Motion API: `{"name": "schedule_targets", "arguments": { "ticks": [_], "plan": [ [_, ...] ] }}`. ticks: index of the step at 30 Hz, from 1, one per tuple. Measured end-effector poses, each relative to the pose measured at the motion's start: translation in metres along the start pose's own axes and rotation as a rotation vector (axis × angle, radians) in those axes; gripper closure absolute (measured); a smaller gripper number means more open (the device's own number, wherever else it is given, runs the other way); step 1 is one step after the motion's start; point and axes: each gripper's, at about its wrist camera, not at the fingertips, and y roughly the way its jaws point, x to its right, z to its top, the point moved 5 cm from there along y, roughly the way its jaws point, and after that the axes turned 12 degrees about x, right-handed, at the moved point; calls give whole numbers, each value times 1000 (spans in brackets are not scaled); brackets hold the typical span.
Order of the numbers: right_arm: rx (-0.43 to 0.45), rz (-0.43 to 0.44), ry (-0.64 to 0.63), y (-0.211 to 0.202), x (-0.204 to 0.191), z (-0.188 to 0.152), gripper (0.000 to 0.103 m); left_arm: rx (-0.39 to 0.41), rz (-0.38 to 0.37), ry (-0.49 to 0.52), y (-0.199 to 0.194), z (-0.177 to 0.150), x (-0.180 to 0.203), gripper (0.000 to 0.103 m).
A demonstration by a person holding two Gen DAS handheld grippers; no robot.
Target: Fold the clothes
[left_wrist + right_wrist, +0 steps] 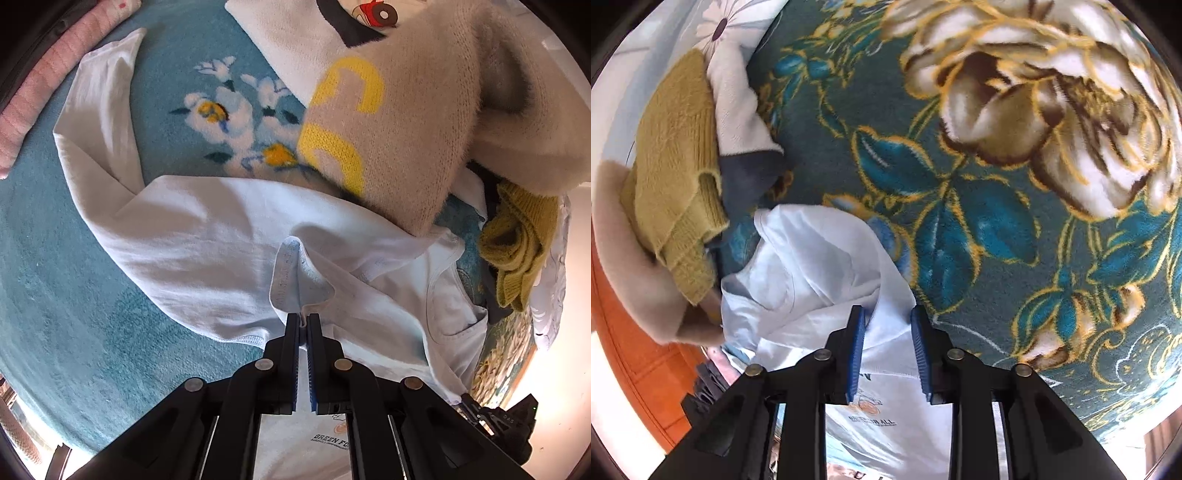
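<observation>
A pale white-blue shirt (207, 243) lies spread on a teal floral blanket (55, 266). Its long sleeve (99, 110) reaches up at the left. My left gripper (303, 318) is shut on a raised fold of the shirt's edge, near the collar. In the right wrist view the same shirt (812, 266) lies bunched before my right gripper (887, 314). The right gripper is open, its jaws astride the shirt's cloth without closing on it. Printed lettering on the shirt shows between the fingers.
A beige fuzzy sweater with a yellow number (388, 122) lies over the shirt's top right. A mustard knit garment (517, 236) sits at the right, and also shows in the right wrist view (676, 166). A pink striped cloth (48, 85) lies far left. An orange surface (631, 332) borders the blanket.
</observation>
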Motion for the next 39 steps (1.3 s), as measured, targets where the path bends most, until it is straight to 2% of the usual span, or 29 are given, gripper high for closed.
{"name": "schedule_targets", "arguments": {
  "ticks": [4,10,14,16,17,18,20,21,22,25,27,29,31,34,39],
  "plan": [
    [51,52,-31,-19,-12,16,100,3,3,19,10,-7,6,98],
    [85,-6,-1,-10,-14,60,100,-1,17,7,15,-7,2,98],
    [127,-6,19,-8,-13,67,98,2,20,14,17,-7,3,98],
    [181,1,15,-16,-10,68,96,-4,-3,3,16,-9,2,98],
    [201,4,14,-21,-8,68,94,-5,-17,-3,14,-10,1,98],
    [213,5,14,-28,-5,68,85,0,-34,-12,9,-10,-1,96],
    [237,7,14,-41,0,68,72,28,-70,-34,-4,-8,-9,90],
    [245,4,7,-47,2,67,71,41,-88,-46,-11,-7,-13,82],
    [247,-6,-8,-54,3,64,71,60,-100,-57,-19,-6,-18,73],
    [234,-27,-34,-64,3,44,67,143,-70,-105,-41,10,-50,58],
    [215,-32,-38,-64,2,25,59,181,-13,-153,-58,31,-85,58],
    [182,-39,-37,-66,4,6,59,212,59,-203,-67,51,-119,58],
    [144,-47,-34,-68,7,-14,58,234,101,-256,-59,59,-145,58],
    [84,-60,-30,-65,8,-44,58,236,107,-337,-42,73,-166,58],
    [19,-70,-53,-53,-6,-83,58,209,81,-409,-15,82,-175,58]
  ]
}}
